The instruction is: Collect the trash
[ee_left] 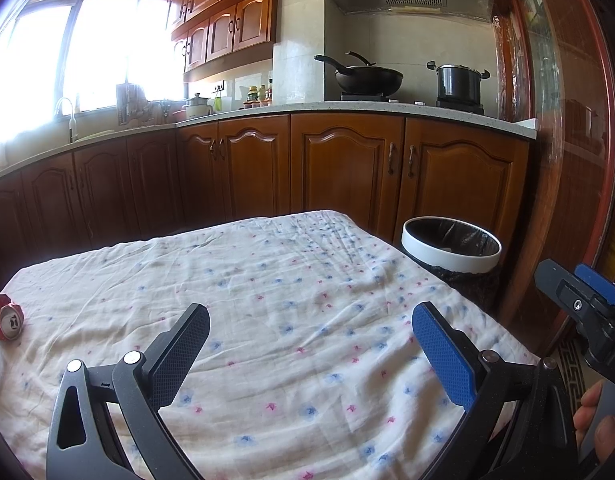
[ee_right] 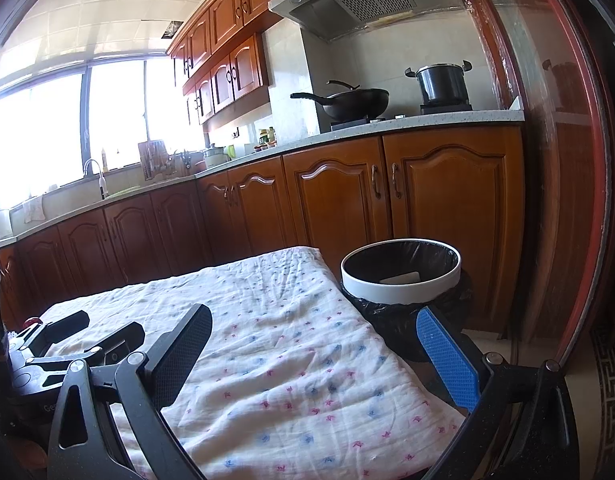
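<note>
I see the crushed red can (ee_left: pixel 5 317) lying on its side, top facing me; my left gripper (ee_left: pixel 307 356) and right gripper (ee_right: pixel 313 356) hover spread wide, empty.

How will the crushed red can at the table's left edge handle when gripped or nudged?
The can looks crumpled, so it is probably empty, light, and yields further under the pads. Its dents should limit rolling, and the wrinkled cloth may damp sliding too.

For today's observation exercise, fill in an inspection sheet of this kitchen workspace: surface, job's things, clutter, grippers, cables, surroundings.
Surface: table under a wrinkled flowered cloth.
Job's things: crushed red can at the cloth's far left edge; bin with black liner beside the table, something pale inside.
Clutter: nothing seen.
Grippers: left gripper open, empty; right gripper open, empty.
Cables: nothing seen.
Surroundings: wooden cabinets, wok, pot, window.
</note>
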`<action>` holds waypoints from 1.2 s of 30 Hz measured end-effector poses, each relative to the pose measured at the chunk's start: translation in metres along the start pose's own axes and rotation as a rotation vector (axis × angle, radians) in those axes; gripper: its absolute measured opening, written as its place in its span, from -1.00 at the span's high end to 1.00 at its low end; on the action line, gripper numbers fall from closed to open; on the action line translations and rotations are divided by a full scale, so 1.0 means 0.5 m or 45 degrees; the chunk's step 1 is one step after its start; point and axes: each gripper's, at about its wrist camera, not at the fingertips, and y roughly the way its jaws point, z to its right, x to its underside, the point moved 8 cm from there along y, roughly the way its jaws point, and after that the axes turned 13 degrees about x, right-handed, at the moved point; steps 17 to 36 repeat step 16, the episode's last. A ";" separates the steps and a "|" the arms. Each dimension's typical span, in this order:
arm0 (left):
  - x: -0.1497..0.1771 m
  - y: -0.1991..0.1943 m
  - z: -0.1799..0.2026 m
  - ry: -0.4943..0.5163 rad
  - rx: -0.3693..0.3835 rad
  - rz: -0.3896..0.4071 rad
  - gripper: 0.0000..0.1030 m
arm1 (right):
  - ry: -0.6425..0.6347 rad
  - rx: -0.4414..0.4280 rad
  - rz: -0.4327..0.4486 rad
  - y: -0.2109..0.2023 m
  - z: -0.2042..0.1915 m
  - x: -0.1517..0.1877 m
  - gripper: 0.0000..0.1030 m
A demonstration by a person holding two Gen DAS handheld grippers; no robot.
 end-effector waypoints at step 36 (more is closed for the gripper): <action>0.000 0.021 -0.016 -0.021 0.024 -0.038 -0.99 | 0.004 -0.005 -0.034 0.019 -0.009 0.017 -1.00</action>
